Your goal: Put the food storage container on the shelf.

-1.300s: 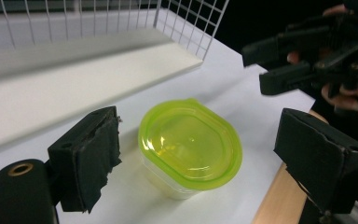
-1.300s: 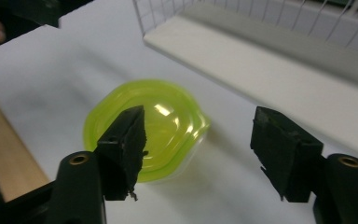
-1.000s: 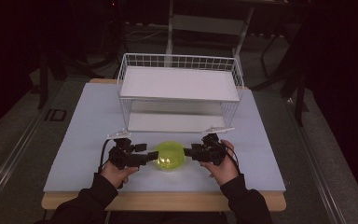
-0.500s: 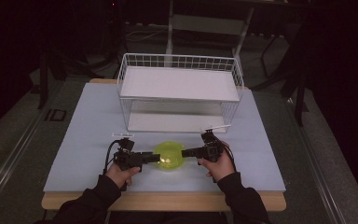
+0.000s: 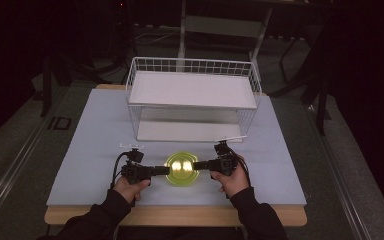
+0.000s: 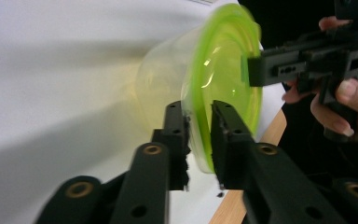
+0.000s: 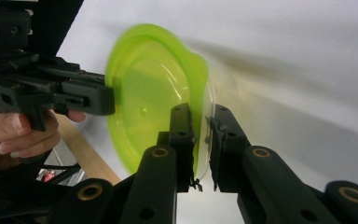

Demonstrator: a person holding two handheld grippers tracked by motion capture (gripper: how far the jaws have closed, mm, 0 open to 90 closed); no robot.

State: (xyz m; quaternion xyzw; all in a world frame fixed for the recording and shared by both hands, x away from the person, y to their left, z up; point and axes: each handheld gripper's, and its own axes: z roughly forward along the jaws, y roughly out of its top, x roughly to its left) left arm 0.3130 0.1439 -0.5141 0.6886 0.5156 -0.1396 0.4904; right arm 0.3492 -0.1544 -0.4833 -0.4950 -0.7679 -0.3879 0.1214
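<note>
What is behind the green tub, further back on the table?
Behind the green-lidded tub stands a white wire basket shelf, apart from it. Its top board covers most of the lower level, so what may lie there stays hidden.

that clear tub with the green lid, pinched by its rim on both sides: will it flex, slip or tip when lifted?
The tub is thin, see-through plastic and looks empty, so probably light. The left claw and right claw, jaws just closing, pinch opposite edges at the green lid rim; thin walls may flex. Glossy plastic with narrow pads could slip, and uneven lifting may tilt it.
</note>
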